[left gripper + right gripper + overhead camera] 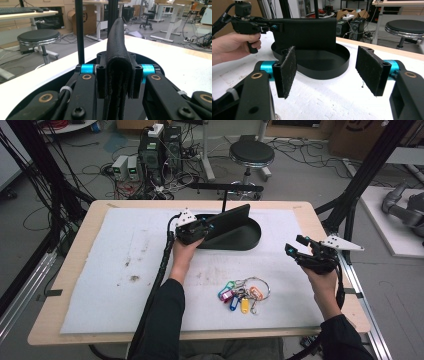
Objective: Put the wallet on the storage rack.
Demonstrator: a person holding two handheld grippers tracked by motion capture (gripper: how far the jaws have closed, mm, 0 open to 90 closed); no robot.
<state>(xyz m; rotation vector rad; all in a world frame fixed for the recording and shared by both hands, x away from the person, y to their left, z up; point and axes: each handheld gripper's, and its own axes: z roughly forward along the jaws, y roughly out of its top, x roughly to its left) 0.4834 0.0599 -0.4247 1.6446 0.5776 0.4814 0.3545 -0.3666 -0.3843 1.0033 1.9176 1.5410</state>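
Bunch of keys (243, 294) with coloured tags: lying on the white mat (115, 270) near the front edge of the table (75, 227), between the two forearms, touched by neither gripper.

Right gripper (300, 251): hovering near the right edge of the table, jaws standing wide apart with nothing between them; in the right gripper view its pads (288, 71) are facing the tray across bare mat.

Left gripper (202, 228): sitting at the near left rim of the black oval tray (247, 241), jaws clamping one end of a black wallet (230, 219), which is standing on edge and running out over the tray.

Tray: resting toward the back edge of the table, well apart from the keys.

Stool (251, 154): standing on the floor beyond the table.
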